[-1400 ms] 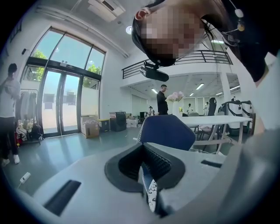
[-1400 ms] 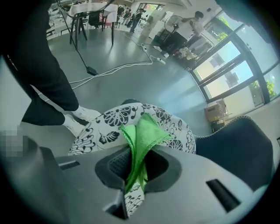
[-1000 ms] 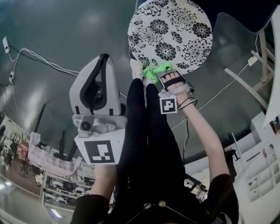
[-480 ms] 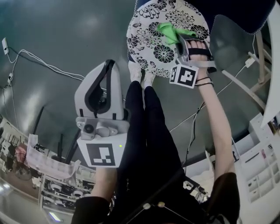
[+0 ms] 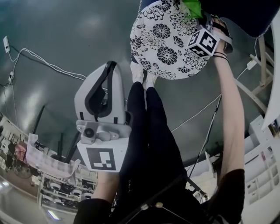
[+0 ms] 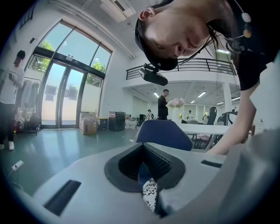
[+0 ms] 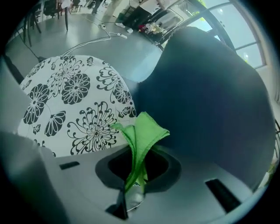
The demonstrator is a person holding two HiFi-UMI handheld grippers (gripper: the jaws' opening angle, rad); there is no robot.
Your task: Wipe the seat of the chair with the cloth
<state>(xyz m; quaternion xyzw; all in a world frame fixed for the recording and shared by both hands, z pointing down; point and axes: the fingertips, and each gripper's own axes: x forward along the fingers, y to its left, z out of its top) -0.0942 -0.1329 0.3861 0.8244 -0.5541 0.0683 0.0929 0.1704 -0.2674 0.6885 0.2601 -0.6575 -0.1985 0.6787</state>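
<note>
Chair seat (image 5: 162,43) was the largest thing here, a round cushion in white with black flower print. It stood on the floor in front of the person's feet, with the dark blue backrest (image 7: 205,96) rising at its far side. No stain or wet trace could be made out on the print.

Next in size, the left gripper (image 5: 105,72) hung close to the body, well apart from the seat. Its jaws stood with only a narrow gap and held nothing; a small piece of the flowered seat (image 6: 150,194) showed through that gap. I judge it was kept back so that the wiping arm had free way.

At the end of the stretched arm, the right gripper (image 5: 199,17) reached to the far part of the seat, just beside the backrest. Its jaws were closed on the lower end of the cloth (image 7: 142,135). This probably gave the long reach that a stroke across the whole cushion needs.

The cloth (image 5: 191,6) was bright green, thin and folded. Its free end stood out in front of the jaws in loose folds, above the line where seat (image 7: 70,96) and backrest meet. Whether it really pressed on the cushion, I could not tell.
</note>
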